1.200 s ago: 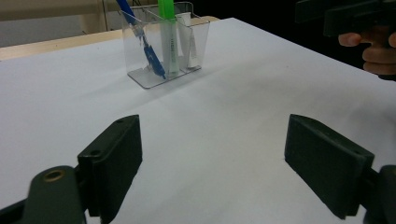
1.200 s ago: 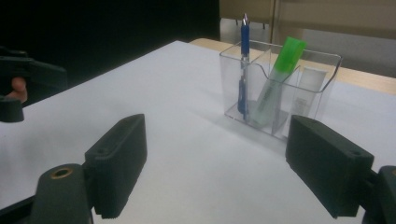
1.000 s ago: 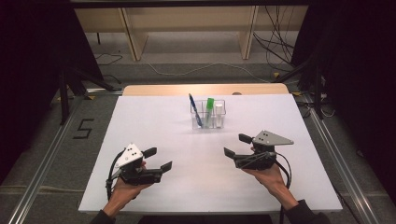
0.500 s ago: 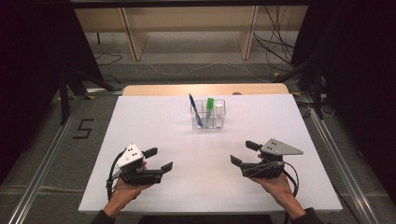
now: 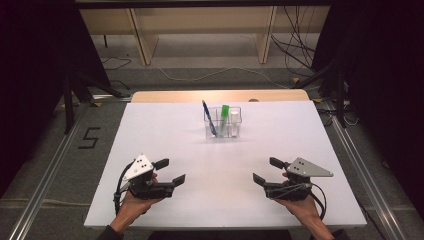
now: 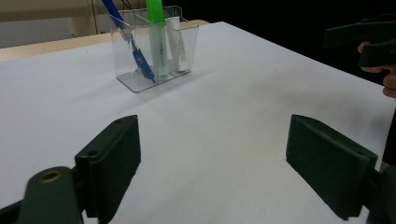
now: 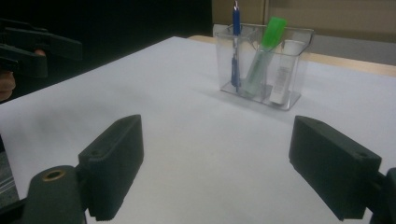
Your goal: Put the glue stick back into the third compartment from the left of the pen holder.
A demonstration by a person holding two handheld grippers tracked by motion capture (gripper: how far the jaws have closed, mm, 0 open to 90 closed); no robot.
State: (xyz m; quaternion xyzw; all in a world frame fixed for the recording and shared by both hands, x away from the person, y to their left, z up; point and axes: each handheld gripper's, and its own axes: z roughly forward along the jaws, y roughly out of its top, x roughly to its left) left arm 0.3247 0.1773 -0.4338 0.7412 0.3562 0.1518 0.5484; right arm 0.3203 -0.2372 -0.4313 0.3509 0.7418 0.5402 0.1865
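A clear plastic holder (image 5: 223, 123) stands on the white table (image 5: 165, 135) toward the back middle. It holds a blue pen (image 5: 208, 118), a green marker (image 5: 223, 119) and a small white tube (image 5: 233, 123). My left gripper (image 5: 170, 171) rests near the front left, open, with nothing between its jaws. My right gripper (image 5: 267, 170) sits near the front right, open and empty too. In the left gripper view the holder (image 6: 154, 45) stands ahead to the left, and the right gripper (image 6: 369, 42) shows at the far right. In the right gripper view the holder (image 7: 261, 65) stands ahead.
A wooden strip (image 5: 220, 95) runs along the table's far edge. Beyond it are wooden furniture legs (image 5: 142, 37) and cables (image 5: 295, 50) on the floor. Metal rails (image 5: 45, 165) flank the table on both sides.
My right gripper has drawn back toward the front edge and slightly to the right. My left gripper has stayed in place.
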